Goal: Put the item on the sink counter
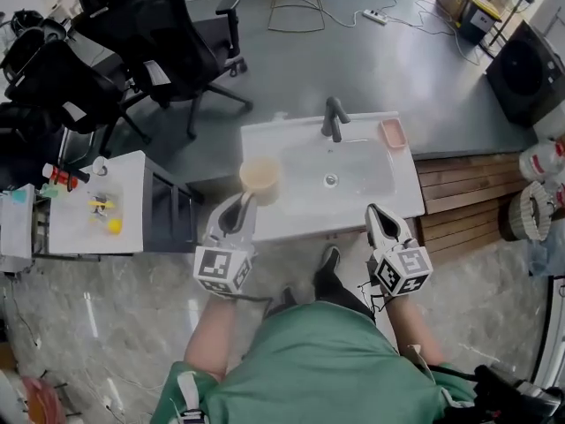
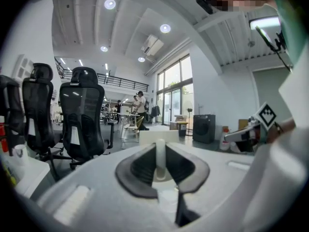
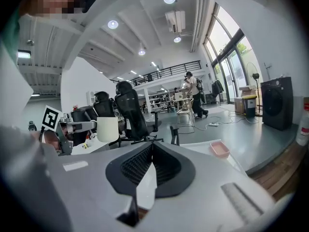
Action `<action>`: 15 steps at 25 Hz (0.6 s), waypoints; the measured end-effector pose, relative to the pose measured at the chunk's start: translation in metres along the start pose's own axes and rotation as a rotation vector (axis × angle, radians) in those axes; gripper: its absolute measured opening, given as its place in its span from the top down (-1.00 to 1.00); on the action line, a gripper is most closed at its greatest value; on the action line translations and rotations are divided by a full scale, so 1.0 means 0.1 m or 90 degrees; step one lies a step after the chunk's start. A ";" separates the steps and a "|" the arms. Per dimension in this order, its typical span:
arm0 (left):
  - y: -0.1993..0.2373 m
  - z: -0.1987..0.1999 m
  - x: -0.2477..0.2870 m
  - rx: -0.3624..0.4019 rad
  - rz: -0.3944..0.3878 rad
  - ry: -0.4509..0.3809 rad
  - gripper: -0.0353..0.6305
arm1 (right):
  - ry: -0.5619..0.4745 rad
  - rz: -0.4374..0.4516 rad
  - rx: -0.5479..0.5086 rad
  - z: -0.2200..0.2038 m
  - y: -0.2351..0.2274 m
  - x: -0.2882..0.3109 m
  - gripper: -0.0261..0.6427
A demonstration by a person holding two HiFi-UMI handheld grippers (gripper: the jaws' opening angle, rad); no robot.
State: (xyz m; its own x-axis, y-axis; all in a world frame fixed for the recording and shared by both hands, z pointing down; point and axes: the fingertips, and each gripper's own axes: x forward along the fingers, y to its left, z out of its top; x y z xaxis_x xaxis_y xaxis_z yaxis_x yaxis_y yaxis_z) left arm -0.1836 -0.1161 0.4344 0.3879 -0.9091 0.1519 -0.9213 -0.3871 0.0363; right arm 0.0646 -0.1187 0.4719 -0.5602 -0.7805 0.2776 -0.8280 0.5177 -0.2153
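In the head view a cream cup [image 1: 260,179] hangs over the left part of the white sink counter [image 1: 265,140], just left of the basin. My left gripper [image 1: 246,201] is shut on the cup's near wall. In the left gripper view that wall shows as a thin white strip pinched between the jaws of the left gripper [image 2: 160,162]. My right gripper [image 1: 376,212] hovers at the counter's front right edge, shut and holding nothing. The right gripper view shows its jaws closed [image 3: 152,151], with the cup [image 3: 107,128] off to the left.
A grey faucet [image 1: 334,117] and a pink soap dish [image 1: 393,133] stand at the back of the counter. A white side table [image 1: 128,193] with small items is on the left, black office chairs [image 1: 168,34] behind it, and wooden decking [image 1: 463,193] on the right.
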 end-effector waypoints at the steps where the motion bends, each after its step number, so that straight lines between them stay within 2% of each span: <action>1: 0.04 0.01 0.08 0.001 0.011 0.004 0.78 | 0.000 0.010 -0.001 0.06 -0.08 0.11 0.92; 10: 0.18 0.17 0.88 0.002 0.088 0.002 0.78 | 0.003 0.067 -0.020 0.54 -0.87 0.81 0.92; 15: 0.19 0.19 1.26 0.017 0.102 0.005 0.78 | 0.012 0.082 -0.019 0.60 -1.21 1.03 0.92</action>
State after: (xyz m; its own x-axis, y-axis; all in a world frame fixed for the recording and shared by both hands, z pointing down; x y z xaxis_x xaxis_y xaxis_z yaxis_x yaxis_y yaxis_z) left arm -0.1522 -0.2407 0.4358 0.2360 -0.9582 0.1617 -0.9702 -0.2416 -0.0155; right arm 0.1084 -0.2826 0.4704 -0.6620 -0.7001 0.2674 -0.7494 0.6237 -0.2222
